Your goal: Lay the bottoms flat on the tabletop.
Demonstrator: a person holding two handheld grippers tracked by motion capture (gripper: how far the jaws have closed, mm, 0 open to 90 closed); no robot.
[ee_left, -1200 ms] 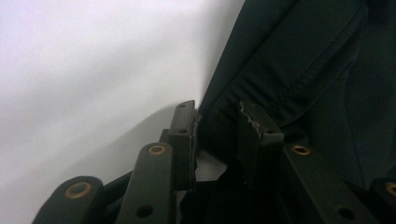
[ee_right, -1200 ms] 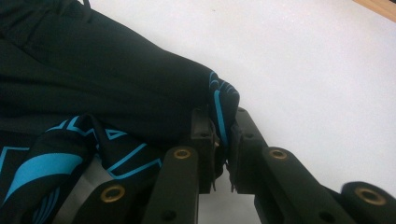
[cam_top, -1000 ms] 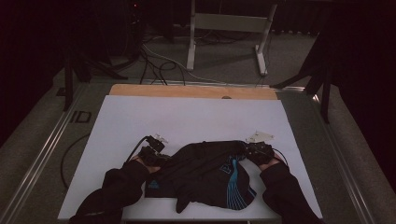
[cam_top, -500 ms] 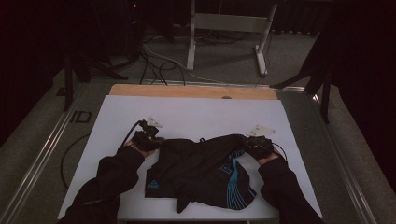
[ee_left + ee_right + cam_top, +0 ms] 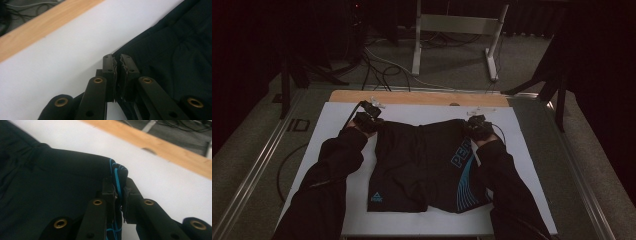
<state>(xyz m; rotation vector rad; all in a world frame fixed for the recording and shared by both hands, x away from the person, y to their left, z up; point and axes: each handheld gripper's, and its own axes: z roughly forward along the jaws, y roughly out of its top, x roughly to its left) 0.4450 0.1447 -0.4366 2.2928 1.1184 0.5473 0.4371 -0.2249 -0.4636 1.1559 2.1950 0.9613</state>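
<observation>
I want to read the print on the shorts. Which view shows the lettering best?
The high view: the black shorts lie spread flat, blue lettering facing up. The right gripper view shows blue stripes at the clamped corner; the left gripper view, plain black fabric.

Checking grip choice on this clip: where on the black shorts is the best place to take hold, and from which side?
Probably the waistband corners of the shorts, approached from the outer sides. The waistband lies along the far edge and the legs point at the person, so pinching both corners lets the cloth be drawn flat. The left gripper and right gripper are each shut on such a corner.
</observation>
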